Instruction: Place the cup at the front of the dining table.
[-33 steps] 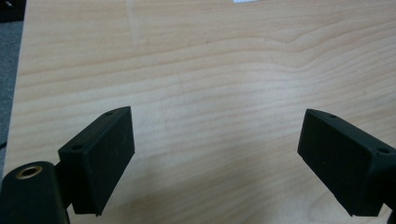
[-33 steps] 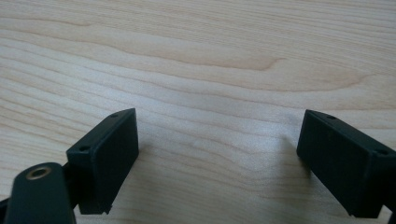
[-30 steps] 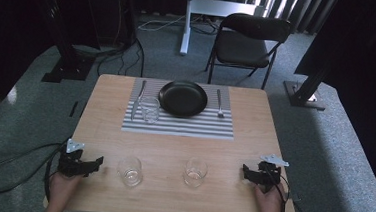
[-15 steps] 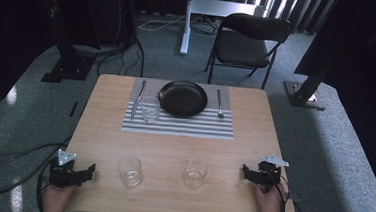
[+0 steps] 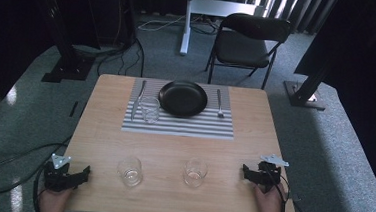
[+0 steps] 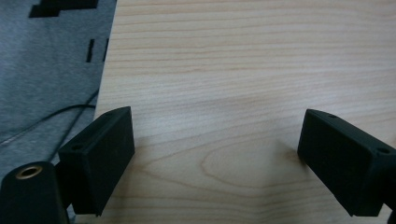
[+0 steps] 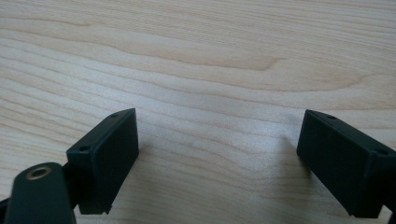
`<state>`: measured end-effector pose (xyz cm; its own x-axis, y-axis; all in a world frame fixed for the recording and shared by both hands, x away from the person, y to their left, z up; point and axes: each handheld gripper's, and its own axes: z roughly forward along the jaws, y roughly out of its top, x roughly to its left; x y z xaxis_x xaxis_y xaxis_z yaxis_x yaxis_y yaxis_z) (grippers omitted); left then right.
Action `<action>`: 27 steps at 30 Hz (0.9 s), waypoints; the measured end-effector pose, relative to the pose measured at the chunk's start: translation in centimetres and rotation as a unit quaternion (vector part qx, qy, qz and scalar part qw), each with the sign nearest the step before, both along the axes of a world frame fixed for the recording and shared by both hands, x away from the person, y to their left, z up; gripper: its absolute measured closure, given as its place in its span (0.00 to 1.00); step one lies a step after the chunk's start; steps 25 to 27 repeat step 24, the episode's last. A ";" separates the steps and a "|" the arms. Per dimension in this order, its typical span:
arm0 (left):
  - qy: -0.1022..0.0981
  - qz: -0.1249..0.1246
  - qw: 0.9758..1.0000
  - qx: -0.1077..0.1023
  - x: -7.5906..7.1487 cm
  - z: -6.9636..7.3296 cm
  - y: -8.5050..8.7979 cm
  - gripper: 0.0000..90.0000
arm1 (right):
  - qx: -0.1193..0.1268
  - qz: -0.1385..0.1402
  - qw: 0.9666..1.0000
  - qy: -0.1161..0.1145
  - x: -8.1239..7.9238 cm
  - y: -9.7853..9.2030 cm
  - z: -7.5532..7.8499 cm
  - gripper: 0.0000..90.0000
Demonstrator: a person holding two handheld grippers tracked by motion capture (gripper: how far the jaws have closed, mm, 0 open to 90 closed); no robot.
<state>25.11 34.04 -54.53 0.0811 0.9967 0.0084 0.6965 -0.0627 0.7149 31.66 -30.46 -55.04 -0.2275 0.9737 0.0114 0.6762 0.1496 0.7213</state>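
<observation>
Two clear glasses stand near the table's front edge, one at the left (image 5: 130,170) and one at the right (image 5: 194,171). A third glass (image 5: 150,109) stands on the striped placemat (image 5: 177,125), with a knife (image 5: 137,99) to its left, a black plate (image 5: 182,98) to its right and a fork (image 5: 219,102) beyond the plate. My left gripper (image 5: 84,173) is at the table's front left corner, open, with bare wood between its jaws (image 6: 215,154). My right gripper (image 5: 246,171) rests near the front right, open over bare wood (image 7: 217,149).
The wooden table (image 5: 173,145) stands on grey carpet. A black folding chair (image 5: 248,42) sits behind the far edge. Cables (image 5: 6,163) trail across the floor at the left. Dark stand bases rest on the floor at the far left (image 5: 68,67) and right (image 5: 304,94).
My left gripper has drawn back toward the left front corner of the table and sunk a little. The right gripper and the glasses have stayed put.
</observation>
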 end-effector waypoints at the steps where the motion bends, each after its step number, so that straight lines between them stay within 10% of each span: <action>1: 0.000 0.002 1.000 -0.004 0.1 0.0 -0.1 0.13 | 0.000 0.000 1.000 0.000 0.0 0.0 0.0 0.13; 27: 0.007 0.016 1.000 0.001 0.9 0.0 -0.3 0.12 | 0.000 0.000 1.000 0.000 0.0 0.0 0.0 0.13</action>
